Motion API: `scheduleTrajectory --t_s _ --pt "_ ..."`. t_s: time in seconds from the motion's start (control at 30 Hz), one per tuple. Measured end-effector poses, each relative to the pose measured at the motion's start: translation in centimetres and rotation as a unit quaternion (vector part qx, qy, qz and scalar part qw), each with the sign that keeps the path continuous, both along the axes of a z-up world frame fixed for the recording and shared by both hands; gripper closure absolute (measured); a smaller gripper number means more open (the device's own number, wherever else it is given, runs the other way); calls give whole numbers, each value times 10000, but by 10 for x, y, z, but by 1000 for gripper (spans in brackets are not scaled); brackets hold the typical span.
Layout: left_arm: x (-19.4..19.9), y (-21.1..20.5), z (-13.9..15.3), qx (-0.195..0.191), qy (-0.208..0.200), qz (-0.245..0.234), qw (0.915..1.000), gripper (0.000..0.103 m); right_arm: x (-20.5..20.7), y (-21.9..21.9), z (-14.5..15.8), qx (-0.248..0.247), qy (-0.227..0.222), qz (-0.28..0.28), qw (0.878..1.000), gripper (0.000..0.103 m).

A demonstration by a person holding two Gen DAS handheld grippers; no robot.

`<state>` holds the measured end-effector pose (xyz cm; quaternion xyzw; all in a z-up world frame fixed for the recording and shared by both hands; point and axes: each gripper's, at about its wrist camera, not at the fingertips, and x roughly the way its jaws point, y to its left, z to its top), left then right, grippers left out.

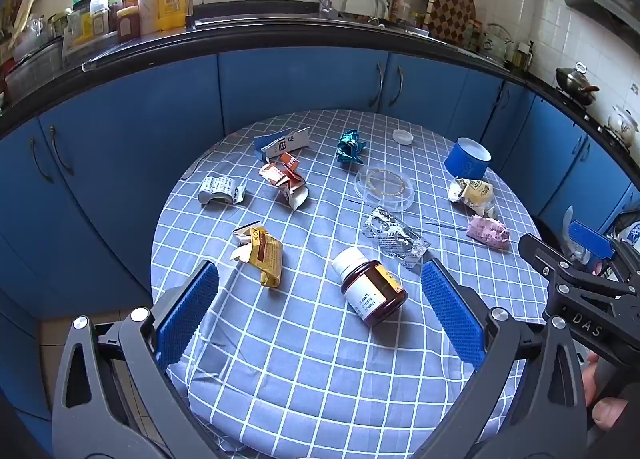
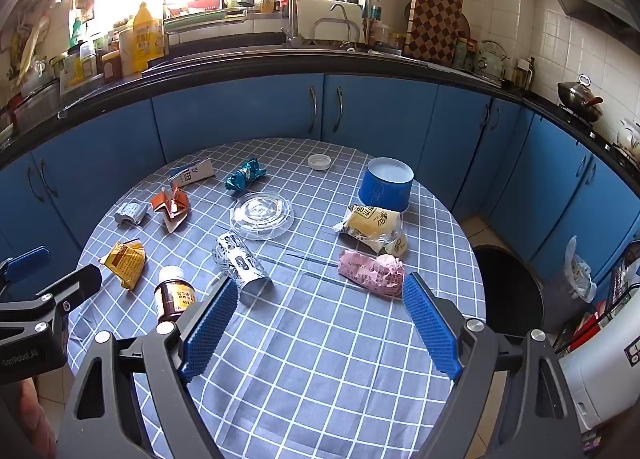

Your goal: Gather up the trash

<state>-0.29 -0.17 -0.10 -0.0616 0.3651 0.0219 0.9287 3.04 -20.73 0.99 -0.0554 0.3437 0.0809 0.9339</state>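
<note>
Trash lies scattered on a round table with a blue checked cloth (image 1: 304,371) (image 2: 320,355). A brown pill bottle (image 1: 372,287) (image 2: 174,293) lies on its side just ahead of my open left gripper (image 1: 320,271), between its fingers' lines but untouched. A yellow wrapper (image 1: 262,255) lies to the bottle's left and a silver blister pack (image 1: 394,239) (image 2: 240,263) behind it. My right gripper (image 2: 320,283) hovers open and empty; a pink wrapper (image 2: 370,269) lies by its right fingertip. Farther back are a yellow-white bag (image 2: 372,227) and a clear lid (image 2: 262,215).
An upturned blue cup (image 2: 386,185), teal foil (image 2: 244,175), an orange carton (image 2: 172,205), a blue-white box (image 2: 192,173), crumpled silver foil (image 2: 130,213) and a white cap (image 2: 319,161) lie across the far half. A black bin (image 2: 508,291) stands on the floor right of the table. Blue cabinets curve behind.
</note>
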Motion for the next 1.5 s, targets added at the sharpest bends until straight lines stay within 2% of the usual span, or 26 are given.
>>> scheduleTrajectory --t_s 1.5 --pt "4 1 -3 7 37 2 10000 3 1 2 -3 1 36 8 10000 21"
